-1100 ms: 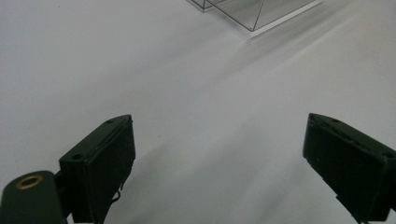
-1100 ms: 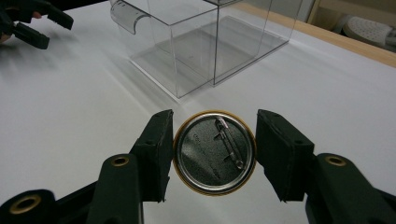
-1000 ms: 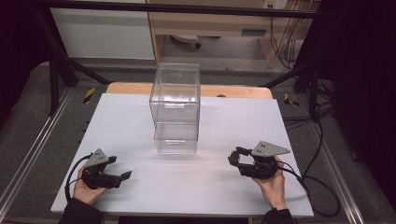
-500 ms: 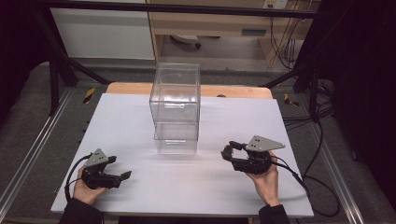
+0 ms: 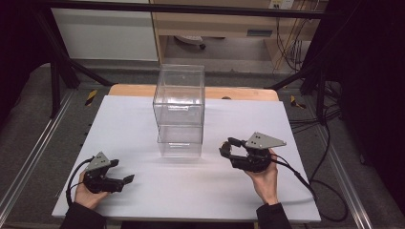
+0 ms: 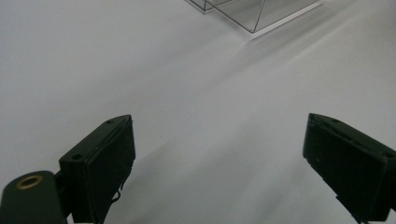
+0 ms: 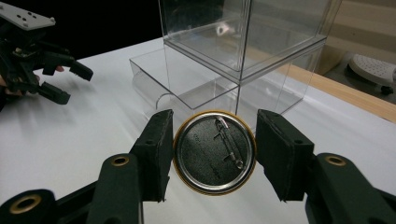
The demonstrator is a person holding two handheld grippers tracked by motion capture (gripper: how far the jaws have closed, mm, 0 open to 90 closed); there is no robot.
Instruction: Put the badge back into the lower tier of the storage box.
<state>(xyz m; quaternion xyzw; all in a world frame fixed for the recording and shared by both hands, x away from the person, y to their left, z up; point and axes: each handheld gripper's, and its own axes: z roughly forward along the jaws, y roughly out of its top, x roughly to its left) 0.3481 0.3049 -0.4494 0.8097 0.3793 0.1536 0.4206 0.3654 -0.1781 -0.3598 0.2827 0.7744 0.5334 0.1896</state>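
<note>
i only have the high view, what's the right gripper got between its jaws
Observer: The right gripper is shut on a round pin badge, gripped by its edges, with the metal back and safety pin facing that gripper's camera.
Operator: where's it aimed
Observer: At the clear stacked boxes. The lower drawer is pulled out towards the other hand, and no item can be made out in it.
Operator: and the left one, holding anything
Observer: No. The left gripper has its jaws wide apart over the bare white table, with nothing between them.
</note>
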